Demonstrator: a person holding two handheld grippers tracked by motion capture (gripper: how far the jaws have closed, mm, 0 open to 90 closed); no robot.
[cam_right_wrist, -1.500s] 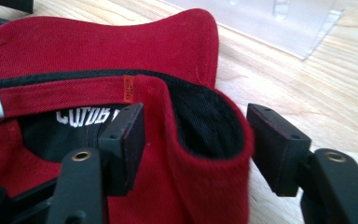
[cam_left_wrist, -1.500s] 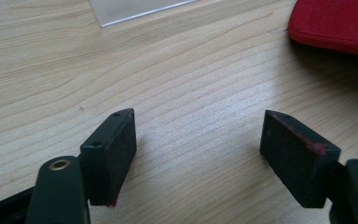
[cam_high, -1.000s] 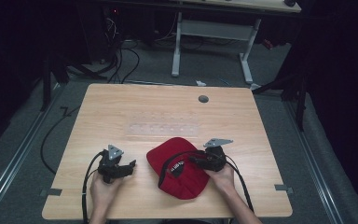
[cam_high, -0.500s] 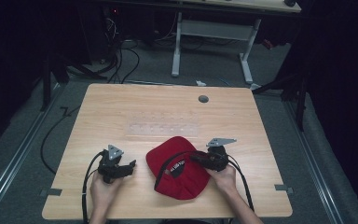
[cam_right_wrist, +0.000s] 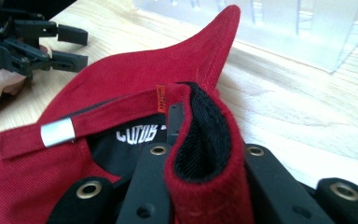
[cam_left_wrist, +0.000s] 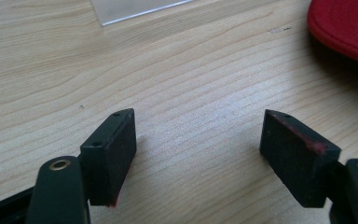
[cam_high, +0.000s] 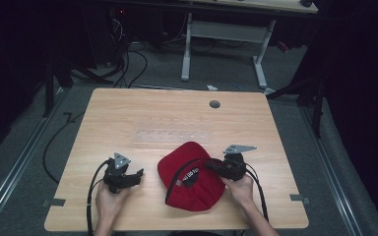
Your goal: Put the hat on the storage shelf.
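A red cap (cam_high: pixel 192 177) is lying near the near edge of the wooden table (cam_high: pixel 128 113), a little right of its middle, with its black lining turned up. Its back rim is being pinched by the right gripper (cam_high: pixel 215 167), whose jaws have just been closing and are now being pressed on a fold of red cloth and black sweatband, as seen in the right gripper view (cam_right_wrist: pixel 205 172). The left gripper (cam_high: pixel 137 175) is being held just left of the cap, apart from it, its jaws standing wide over bare wood with nothing between them (cam_left_wrist: pixel 200 158). A clear plastic rack (cam_high: pixel 172 135) is lying flat beyond the cap, toward the middle of the table. The step in hand is judged to be the securing of the rim before the cap is lifted or turned. It is best done with the fold kept deep between the pads, so that the cloth is not slipping out, and with the strap and its metal clip (cam_right_wrist: pixel 57 132) being kept clear of the jaws. The opposite edge is probably best taken by the left gripper before any pull is being made.
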